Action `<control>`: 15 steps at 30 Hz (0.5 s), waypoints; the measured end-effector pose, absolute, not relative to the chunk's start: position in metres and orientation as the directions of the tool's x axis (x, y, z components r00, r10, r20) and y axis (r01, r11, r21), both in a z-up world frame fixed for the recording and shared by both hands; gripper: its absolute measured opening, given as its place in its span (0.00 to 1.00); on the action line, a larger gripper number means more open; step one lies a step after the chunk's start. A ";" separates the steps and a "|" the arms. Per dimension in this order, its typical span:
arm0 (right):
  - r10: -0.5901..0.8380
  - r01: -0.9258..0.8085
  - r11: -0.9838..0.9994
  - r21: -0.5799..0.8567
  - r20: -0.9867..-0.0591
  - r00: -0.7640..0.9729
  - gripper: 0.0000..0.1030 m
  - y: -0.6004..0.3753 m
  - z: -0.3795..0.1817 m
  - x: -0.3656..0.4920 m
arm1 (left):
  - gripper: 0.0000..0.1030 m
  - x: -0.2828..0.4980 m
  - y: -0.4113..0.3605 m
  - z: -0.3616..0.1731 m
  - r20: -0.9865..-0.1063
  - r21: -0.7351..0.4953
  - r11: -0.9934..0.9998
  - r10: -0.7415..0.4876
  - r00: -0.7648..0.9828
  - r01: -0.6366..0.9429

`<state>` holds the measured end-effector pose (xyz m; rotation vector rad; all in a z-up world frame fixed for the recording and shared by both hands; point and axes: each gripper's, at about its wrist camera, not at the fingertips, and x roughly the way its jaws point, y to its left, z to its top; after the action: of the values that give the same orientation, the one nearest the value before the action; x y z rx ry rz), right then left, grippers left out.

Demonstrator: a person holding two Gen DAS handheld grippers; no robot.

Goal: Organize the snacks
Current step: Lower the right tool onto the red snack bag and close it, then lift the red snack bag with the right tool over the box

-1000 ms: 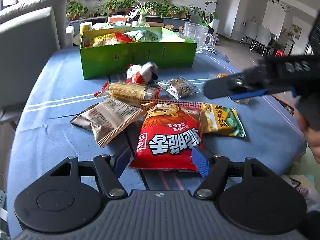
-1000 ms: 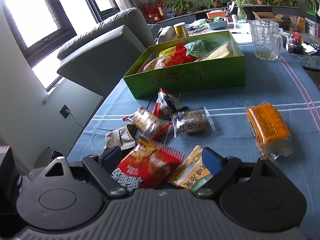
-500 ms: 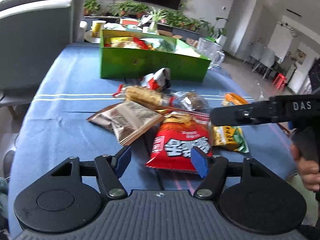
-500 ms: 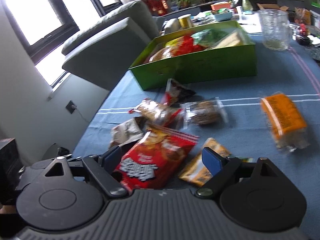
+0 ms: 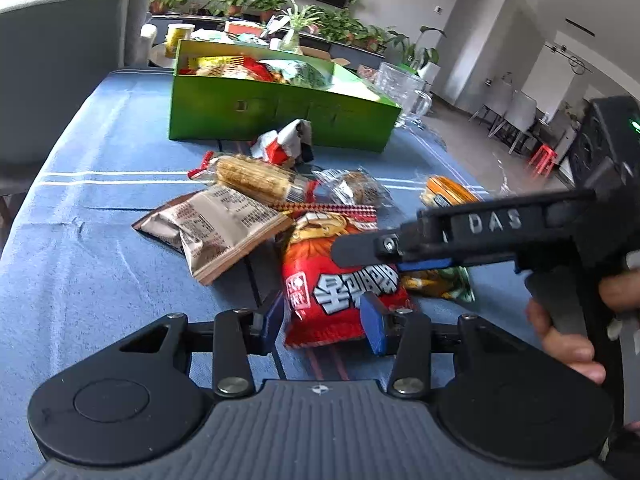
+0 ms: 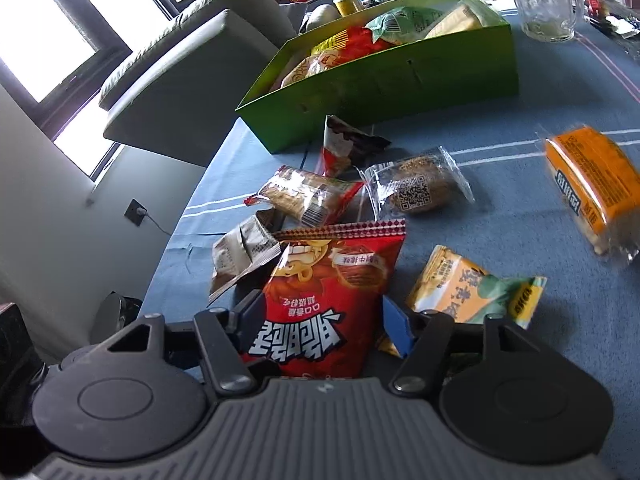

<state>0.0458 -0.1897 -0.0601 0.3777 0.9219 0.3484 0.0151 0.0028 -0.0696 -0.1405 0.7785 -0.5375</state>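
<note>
A red snack bag (image 5: 340, 292) lies on the blue tablecloth in front of a green box (image 5: 280, 116) holding several snacks. My left gripper (image 5: 326, 322) is closing, and its blue pads pinch the bag's near edge. In the right wrist view the same red bag (image 6: 332, 280) fills the gap of my right gripper (image 6: 324, 320). Its jaws are closing too, and the pads stand right beside the bag's sides without clearly squeezing it. From the side, the right gripper (image 5: 352, 250) reaches over the bag, held by a hand.
Around the bag lie a brown packet (image 5: 216, 224), a corn-print bar (image 5: 256, 178), a clear-wrapped cake (image 6: 416, 190), a yellow-green packet (image 6: 472, 288), an orange pack (image 6: 592, 184) and a red-white packet (image 6: 340, 144). A glass mug (image 6: 540, 0) stands beside the box. A grey chair (image 6: 180, 80) borders the table.
Both pairs of jaws have narrowed around the red bag. The right gripper has come down and in over the bag, which now sits deeper between its fingers.
</note>
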 end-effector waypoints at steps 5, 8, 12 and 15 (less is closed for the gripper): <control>0.429 -0.146 0.892 0.427 -0.705 0.565 0.58 -0.185 -0.059 0.046 | 0.38 0.023 -0.001 -0.070 -0.628 -0.315 0.853 -0.516 0.582 0.417; 0.425 -0.145 0.895 0.422 -0.707 0.566 0.52 -0.185 -0.062 0.049 | 0.38 0.020 -0.005 -0.072 -0.627 -0.301 0.853 -0.514 0.585 0.426; 0.415 -0.155 0.901 0.406 -0.701 0.579 0.47 -0.183 -0.058 0.047 | 0.38 0.014 -0.009 -0.066 -0.624 -0.283 0.848 -0.517 0.585 0.448; 0.402 -0.163 0.908 0.386 -0.691 0.600 0.47 -0.182 -0.053 0.043 | 0.38 0.009 -0.010 -0.060 -0.609 -0.279 0.843 -0.525 0.594 0.460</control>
<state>0.0433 -0.1825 -0.0526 0.2977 0.8688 0.3332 0.0088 -0.0098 -0.0597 -0.0957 0.7387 -0.5734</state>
